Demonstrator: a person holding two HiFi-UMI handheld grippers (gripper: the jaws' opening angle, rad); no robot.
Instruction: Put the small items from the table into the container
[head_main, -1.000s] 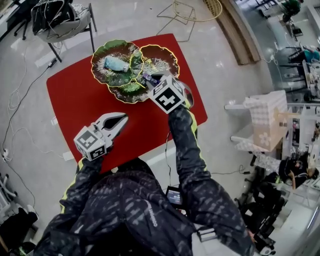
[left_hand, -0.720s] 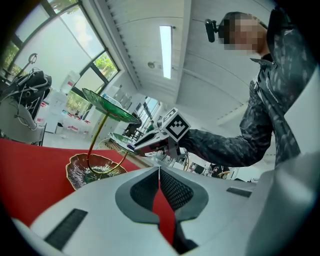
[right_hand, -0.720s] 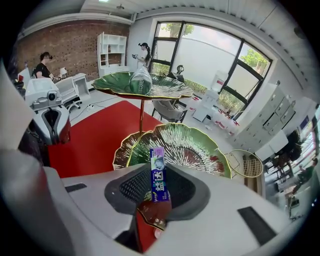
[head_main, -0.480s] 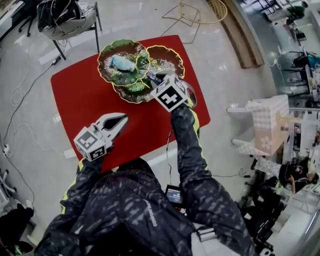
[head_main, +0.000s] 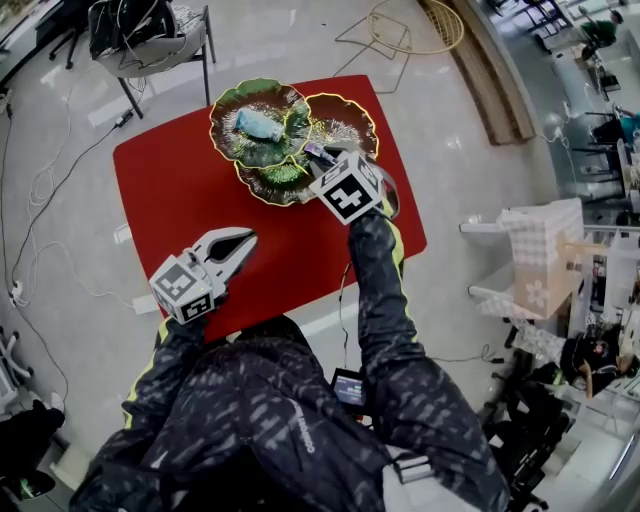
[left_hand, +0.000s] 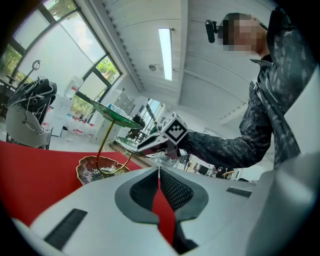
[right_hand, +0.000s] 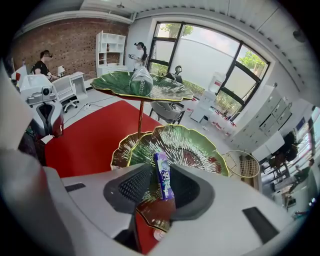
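A tiered stand of leaf-shaped plates stands at the far side of the red table (head_main: 180, 200). Its top green leaf (head_main: 236, 143) (right_hand: 175, 92) carries a pale blue packet (head_main: 258, 124) (right_hand: 141, 80). My right gripper (head_main: 325, 158) (right_hand: 161, 175) hangs tilted down over the middle green plate (head_main: 350, 115) (right_hand: 200, 145). Its jaws are opening with a purple candy bar (head_main: 318, 152) (right_hand: 163, 182) upright between them; the bar leans on the right pad and a slim gap shows at the left pad. My left gripper (head_main: 248, 235) (left_hand: 159, 170) hovers level near the table's front edge, shut and empty.
A lower gold-rimmed leaf plate (head_main: 270, 182) (left_hand: 97, 170) sits under the stand. A chair with a dark bag (head_main: 150, 30), a wire basket frame (head_main: 410, 25) and floor cables (head_main: 40, 190) lie beyond the table. White shelving (head_main: 540, 250) stands at the right.
The head view has drifted, so the table sits a little higher and further right. The right gripper stays over the middle plate with the purple bar. The left gripper has slid slightly toward the front edge.
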